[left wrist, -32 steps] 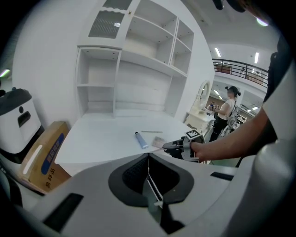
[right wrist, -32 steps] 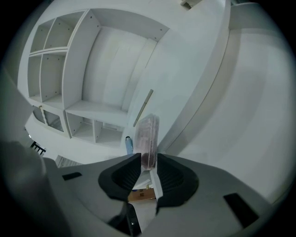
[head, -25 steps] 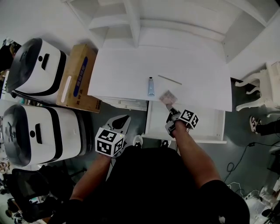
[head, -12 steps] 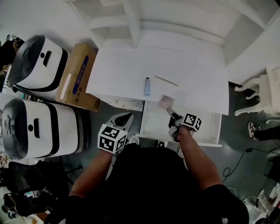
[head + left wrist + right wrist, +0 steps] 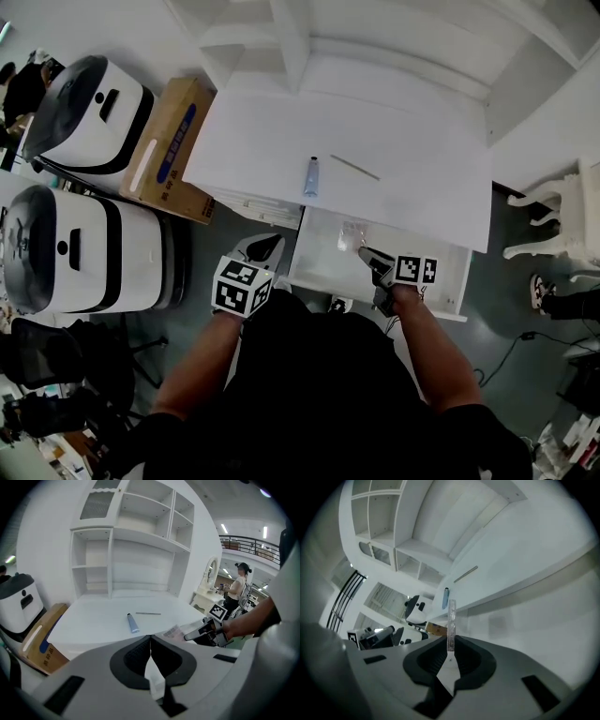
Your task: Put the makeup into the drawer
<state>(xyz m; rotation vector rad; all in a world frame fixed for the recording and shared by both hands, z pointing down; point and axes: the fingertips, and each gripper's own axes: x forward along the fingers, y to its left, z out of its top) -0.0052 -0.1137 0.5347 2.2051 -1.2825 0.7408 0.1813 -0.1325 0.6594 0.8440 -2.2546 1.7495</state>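
Over the open white drawer under the white desk's front edge: the right gripper has carried the thin clear flat makeup packet off the desktop, its jaws just tightened onto it. Release looks next. Left gripper is closed and empty — small blue tube still waits mid-desk.

Your white desk top lies beyond both tongs. A small blue tube lies flat on it, ahead of your left gripper and a little towards the right one. A thin stick lies near the tube, straight ahead of your right gripper, not touching it.
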